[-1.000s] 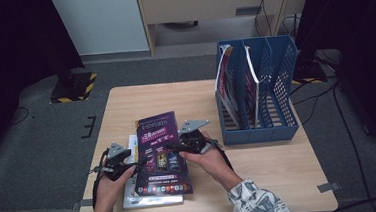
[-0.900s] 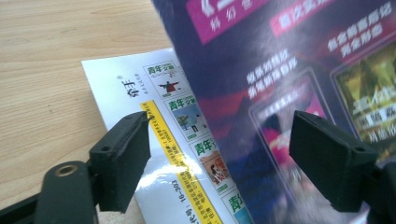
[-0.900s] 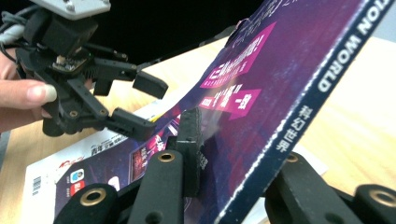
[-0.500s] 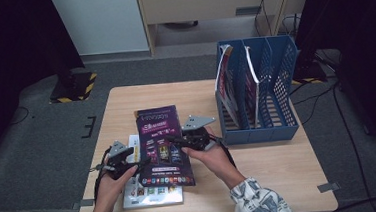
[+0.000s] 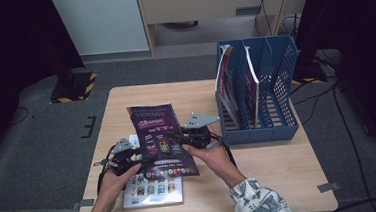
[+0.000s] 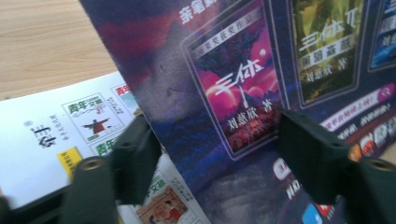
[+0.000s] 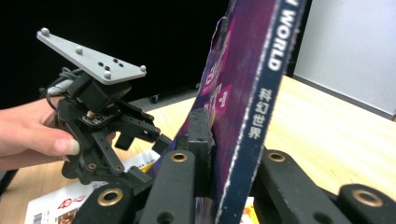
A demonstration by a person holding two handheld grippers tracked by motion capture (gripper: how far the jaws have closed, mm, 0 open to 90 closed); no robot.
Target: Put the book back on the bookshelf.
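While the right gripper (image 5: 178, 136) clamps the spine edge of the dark purple glossy magazine (image 5: 160, 138), that magazine sits lifted and tilted above the light wooden table (image 5: 261, 181), near its front-left area. Right gripper view: spine with white lettering (image 7: 261, 93) stands nearly upright between the two black jaws, pads pressed on both sides, gap narrow. So right = gripping the magazine.

Left gripper (image 5: 136, 162) is at the magazine's lower-left edge. Left gripper view: jaws straddle the purple cover (image 6: 233, 93), one on each side, gap medium. They have just been closing with the cover between them. Cover edge passes right next to the left-hand jaw; can't tell if the pads actually press on it. Contact is not confirmed.

Under the lifted magazine lies a white flat magazine with small coloured pictures (image 5: 152, 191), flat on the table, partly covered by the purple one in the high view. Also visible at (image 6: 60, 140), and a corner at (image 7: 60, 205).

Blue perforated plastic file rack (image 5: 279, 79) stands at the table's right-back side, well apart from the purple magazine. Two magazines stand upright in its left compartments (image 5: 227, 83).

Both hands enter from the table's near edge; right sleeve is patterned white (image 5: 258, 204).
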